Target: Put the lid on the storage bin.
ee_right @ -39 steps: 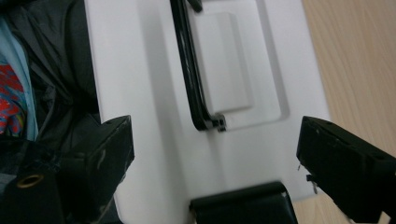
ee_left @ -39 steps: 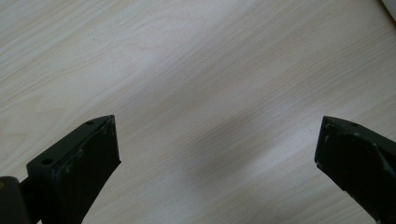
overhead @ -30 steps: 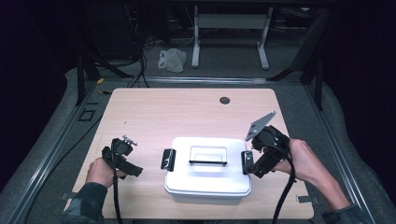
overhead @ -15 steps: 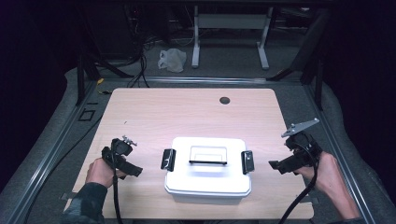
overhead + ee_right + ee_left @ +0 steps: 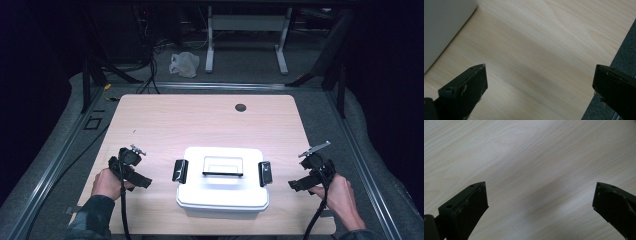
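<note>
Left gripper (image 5: 142,181) low at the near left, jaws spread wide; right gripper (image 5: 294,185) at the near right, jaws wide too.

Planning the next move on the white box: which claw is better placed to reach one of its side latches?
Left, by a small margin. The left claw sits open on the table close to the white box's left latch. The right claw, also open, sits farther from the right latch.
</note>
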### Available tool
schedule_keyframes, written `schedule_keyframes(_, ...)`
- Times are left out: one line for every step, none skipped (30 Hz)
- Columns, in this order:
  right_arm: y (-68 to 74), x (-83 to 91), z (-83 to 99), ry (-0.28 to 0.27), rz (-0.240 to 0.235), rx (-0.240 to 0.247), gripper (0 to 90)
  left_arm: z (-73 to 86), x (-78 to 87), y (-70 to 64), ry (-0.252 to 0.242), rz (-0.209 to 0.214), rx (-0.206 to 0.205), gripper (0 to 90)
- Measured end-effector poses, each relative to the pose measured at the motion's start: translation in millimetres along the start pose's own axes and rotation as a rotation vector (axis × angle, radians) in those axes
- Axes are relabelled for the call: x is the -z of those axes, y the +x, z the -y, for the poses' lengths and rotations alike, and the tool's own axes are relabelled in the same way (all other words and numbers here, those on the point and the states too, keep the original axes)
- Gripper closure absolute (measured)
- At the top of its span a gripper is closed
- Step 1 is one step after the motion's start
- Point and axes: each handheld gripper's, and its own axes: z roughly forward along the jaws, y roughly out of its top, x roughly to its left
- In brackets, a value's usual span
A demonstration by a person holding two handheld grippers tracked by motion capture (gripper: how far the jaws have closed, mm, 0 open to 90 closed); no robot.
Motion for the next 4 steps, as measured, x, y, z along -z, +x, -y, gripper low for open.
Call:
schedule_keyframes(-1.0,-2.0,1.0,0.004,0.011,-0.003,0.0,-0.1,-0.2,0.5,0.001,-0.002,-0.001,0.0)
schedule_keyframes(-1.4,-2.6,1.4,0.005,0.011,-0.006,0.0,-0.3,-0.4,0.8,0.001,-0.002,0.0,0.0)
schedule_keyframes(-1.8,-3.1,1.7,0.006,0.008,-0.009,0.0,-0.4,-0.7,1.1,0.0,-0.002,0.001,0.0)
schedule_keyframes(-2.0,-3.6,1.9,0.009,0.012,-0.008,0.0,-0.4,-0.9,1.4,0.002,-0.002,0.002,0.0)
